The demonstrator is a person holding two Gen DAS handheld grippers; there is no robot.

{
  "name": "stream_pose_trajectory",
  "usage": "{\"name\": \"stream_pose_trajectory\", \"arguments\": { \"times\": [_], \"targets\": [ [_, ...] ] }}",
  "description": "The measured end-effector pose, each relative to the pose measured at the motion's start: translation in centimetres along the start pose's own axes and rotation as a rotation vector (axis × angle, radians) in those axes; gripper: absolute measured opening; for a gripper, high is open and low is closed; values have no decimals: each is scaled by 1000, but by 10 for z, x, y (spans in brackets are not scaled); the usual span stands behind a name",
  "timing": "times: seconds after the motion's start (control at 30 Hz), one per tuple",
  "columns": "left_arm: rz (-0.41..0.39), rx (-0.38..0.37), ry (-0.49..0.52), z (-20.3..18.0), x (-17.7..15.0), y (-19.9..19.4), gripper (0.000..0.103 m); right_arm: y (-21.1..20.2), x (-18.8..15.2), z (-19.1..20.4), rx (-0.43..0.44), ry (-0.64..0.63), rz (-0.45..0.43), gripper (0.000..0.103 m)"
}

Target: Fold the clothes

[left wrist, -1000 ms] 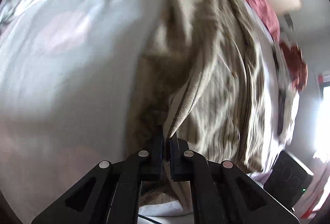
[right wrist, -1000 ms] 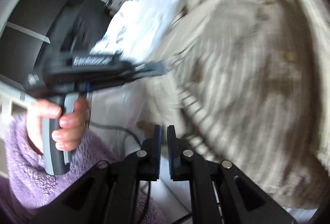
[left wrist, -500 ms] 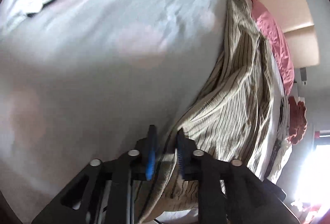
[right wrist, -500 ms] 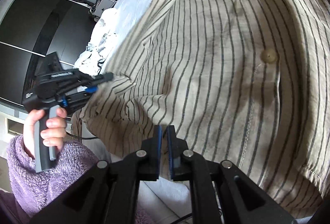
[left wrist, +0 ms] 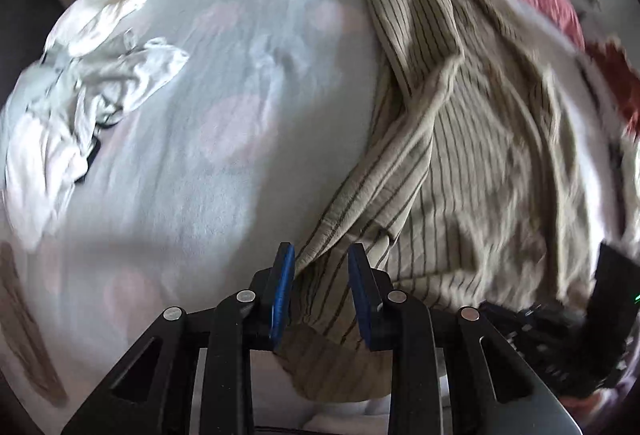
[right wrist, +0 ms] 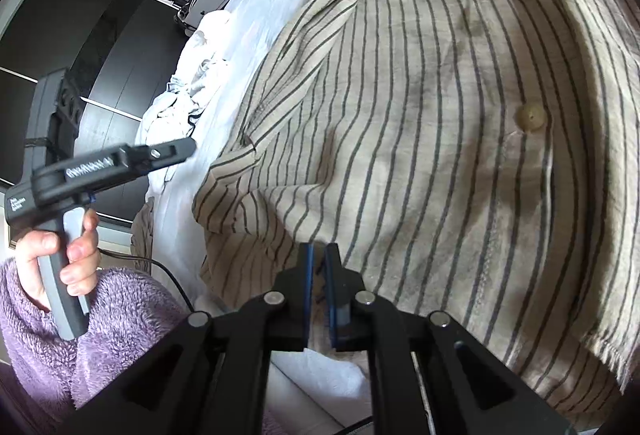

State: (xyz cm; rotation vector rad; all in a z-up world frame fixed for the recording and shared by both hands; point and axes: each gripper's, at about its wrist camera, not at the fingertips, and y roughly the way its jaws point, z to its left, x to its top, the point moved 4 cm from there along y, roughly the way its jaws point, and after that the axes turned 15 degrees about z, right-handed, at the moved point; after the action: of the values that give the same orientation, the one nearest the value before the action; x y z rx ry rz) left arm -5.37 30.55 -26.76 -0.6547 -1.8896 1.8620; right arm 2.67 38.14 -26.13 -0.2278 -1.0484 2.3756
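White lettering on left gripper (right wrist: 108, 163) — illegible

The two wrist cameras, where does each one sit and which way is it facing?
Left wrist: on the left gripper, looking down at the beige striped button shirt on the pale bedsheet; no body shows.
Right wrist: on the right gripper, facing shirt buttons; a hand shows.
Shared: shirt, bedsheet.

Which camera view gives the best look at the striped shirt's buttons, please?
The right wrist view: the buttons on the striped shirt sit close and sharp. The left wrist view shows the shirt rumpled and blurred, with no buttons visible.
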Motion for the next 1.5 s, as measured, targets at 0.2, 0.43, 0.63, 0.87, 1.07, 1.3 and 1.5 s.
{"name": "stream_pose_trajectory", "arguments": {
  "times": [0.2, 0.43, 0.63, 0.87, 1.07, 1.3, 1.5],
  "targets": [
    [118, 143, -37, 13, 6, 35, 29, -3, 0, -2, 11, 5, -8, 8],
    [133, 65, -93, 30, 7, 41, 7, -1, 1, -1, 18, 6, -6, 8],
    [18, -135, 26, -4, -16, -12, 2, -16, -1, -5, 25, 29, -55, 8],
    [11, -408, 149, -56, -44, -43, 1, -40, -3, -17, 97, 104, -138, 8],
    [29, -504, 175, -70, -48, -45, 1, -57, 10, -46, 254, 263, -181, 23],
    [100, -519, 189, -82, -48, -29, 1, -59, 38, -41, 431, 270, -144, 23],
    [138, -514, 207, -103, -45, -13, 1, -34, 30, -36, 546, 278, -67, 24]
  ]
}}
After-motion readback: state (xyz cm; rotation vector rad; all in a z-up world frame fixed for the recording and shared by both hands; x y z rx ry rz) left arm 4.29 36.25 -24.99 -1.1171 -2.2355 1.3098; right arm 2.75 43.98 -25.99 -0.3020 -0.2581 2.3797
